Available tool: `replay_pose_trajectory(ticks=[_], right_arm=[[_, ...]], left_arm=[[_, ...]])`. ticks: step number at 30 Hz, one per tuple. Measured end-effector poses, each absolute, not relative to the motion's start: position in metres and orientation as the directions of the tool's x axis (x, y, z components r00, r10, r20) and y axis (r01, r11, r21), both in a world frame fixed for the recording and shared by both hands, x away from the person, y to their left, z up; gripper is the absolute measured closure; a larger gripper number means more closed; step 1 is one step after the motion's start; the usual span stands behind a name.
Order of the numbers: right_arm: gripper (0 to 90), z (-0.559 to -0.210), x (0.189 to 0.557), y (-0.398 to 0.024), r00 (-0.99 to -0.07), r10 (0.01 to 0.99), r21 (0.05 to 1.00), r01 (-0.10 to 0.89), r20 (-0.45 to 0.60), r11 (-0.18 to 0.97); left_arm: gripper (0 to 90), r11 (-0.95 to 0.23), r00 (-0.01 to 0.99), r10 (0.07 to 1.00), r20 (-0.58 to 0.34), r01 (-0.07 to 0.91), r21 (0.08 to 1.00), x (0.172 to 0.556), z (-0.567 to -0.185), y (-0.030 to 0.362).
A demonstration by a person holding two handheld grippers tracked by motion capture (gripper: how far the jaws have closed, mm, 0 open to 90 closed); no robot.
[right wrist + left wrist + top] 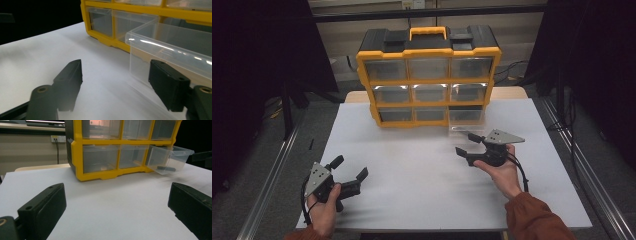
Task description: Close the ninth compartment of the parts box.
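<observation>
Right hand-held gripper (468, 144) | jaws spread, nothing pinched | clear drawer (466, 119) just beside (possibly touching one jaw)

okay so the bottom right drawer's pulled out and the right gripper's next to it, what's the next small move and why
Probably ease the right gripper forward to the drawer front. Its jaws stand open with nothing between them, just short of the clear front wall, and the drawer sticks out of the yellow cabinet.

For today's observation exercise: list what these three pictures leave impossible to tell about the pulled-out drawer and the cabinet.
- Pulled-out drawer: high view, clear plastic too small to show contents.
- Drawer's right end: right gripper view, cut off by the frame edge.
- Cabinet top row: left gripper view, cut off at the top edge.
</observation>
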State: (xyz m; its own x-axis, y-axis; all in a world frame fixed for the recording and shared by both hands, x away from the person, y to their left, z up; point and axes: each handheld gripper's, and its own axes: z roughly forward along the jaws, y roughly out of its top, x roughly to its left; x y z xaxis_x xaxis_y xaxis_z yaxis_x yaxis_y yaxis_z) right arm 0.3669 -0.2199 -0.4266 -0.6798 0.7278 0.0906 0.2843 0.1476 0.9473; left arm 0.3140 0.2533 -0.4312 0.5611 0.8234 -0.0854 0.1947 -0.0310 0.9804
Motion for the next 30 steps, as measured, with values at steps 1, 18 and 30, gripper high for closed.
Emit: replay_pose_trajectory(ticks=[1, 18, 30], right_arm=[[31.9, -0.426, 0.368, -0.218, -0.686, 0.723, 0.947, 0.280, 0.083, 0.158], [68.5, -0.439, 0.386, -0.218, -0.708, 0.702, 0.942, 0.280, 0.071, 0.187], [90.0, -0.442, 0.389, -0.224, -0.693, 0.717, 0.943, 0.282, 0.071, 0.178]], left_arm=[[1.7, -0.027, 0.561, 0.823, -0.088, 0.195, 0.981, 0.314, -0.431, 0.253], [1.7, -0.030, 0.561, 0.824, -0.084, 0.191, 0.981, 0.312, -0.431, 0.254], [1.7, -0.032, 0.564, 0.822, -0.081, 0.189, 0.982, 0.312, -0.431, 0.253]])
